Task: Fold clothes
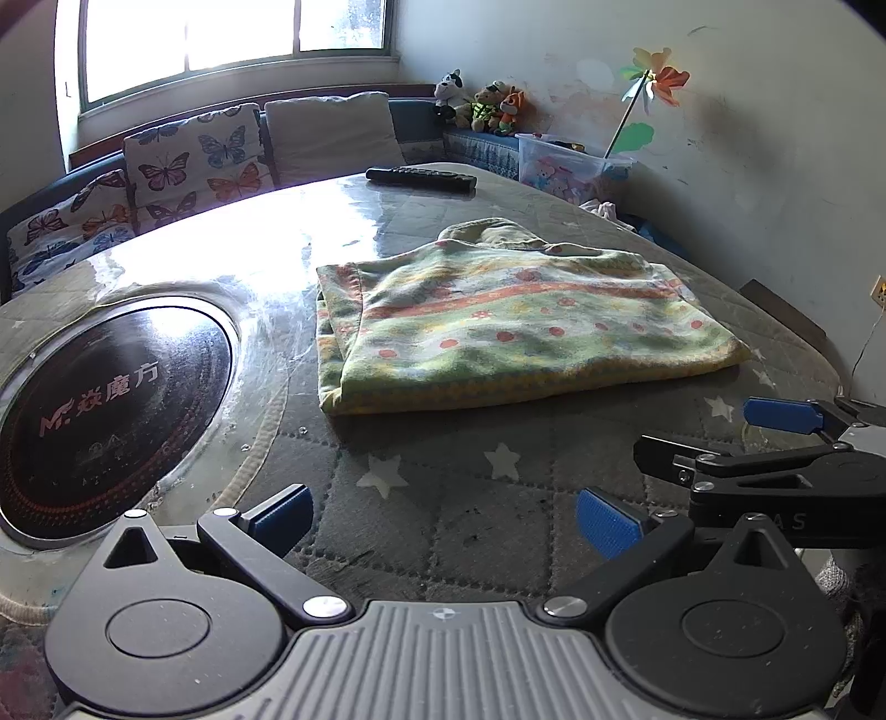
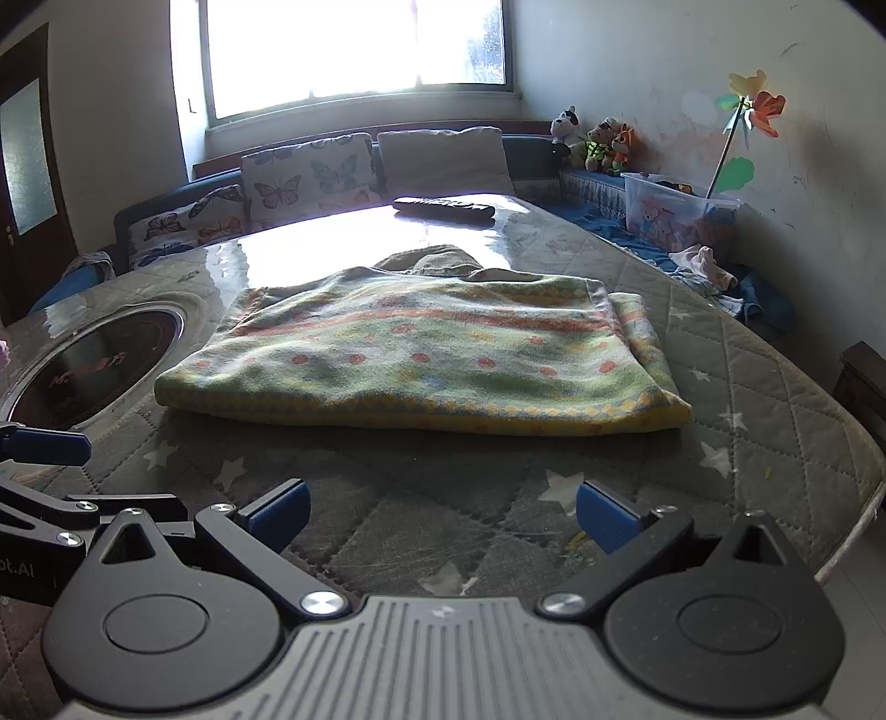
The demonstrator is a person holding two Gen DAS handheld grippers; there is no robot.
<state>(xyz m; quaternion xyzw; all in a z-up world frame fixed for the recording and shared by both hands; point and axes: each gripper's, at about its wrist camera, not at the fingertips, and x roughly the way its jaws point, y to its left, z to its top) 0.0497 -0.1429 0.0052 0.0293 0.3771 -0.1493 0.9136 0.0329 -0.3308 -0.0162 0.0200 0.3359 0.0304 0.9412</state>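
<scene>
Cooktop (image 2: 94, 360) cut by left edge; lettering perhaps blurred by glare.

The folded garment (image 2: 421, 354) lies in the middle of the table (image 2: 775, 399). To its left a round cooktop (image 1: 111, 410) is set into the table. Behind the garment, near the far edge, lies a remote control (image 2: 443, 210). Behind the table is a sofa with cushions (image 2: 310, 171), under the window (image 2: 354, 50). Right of the cushions sit toy animals (image 2: 598, 141), and further right stands a plastic box (image 2: 675, 213). Both grippers, the left gripper (image 1: 443, 523) and the right gripper (image 2: 443, 518), are before the garment, side by side, with jaws apart.
</scene>
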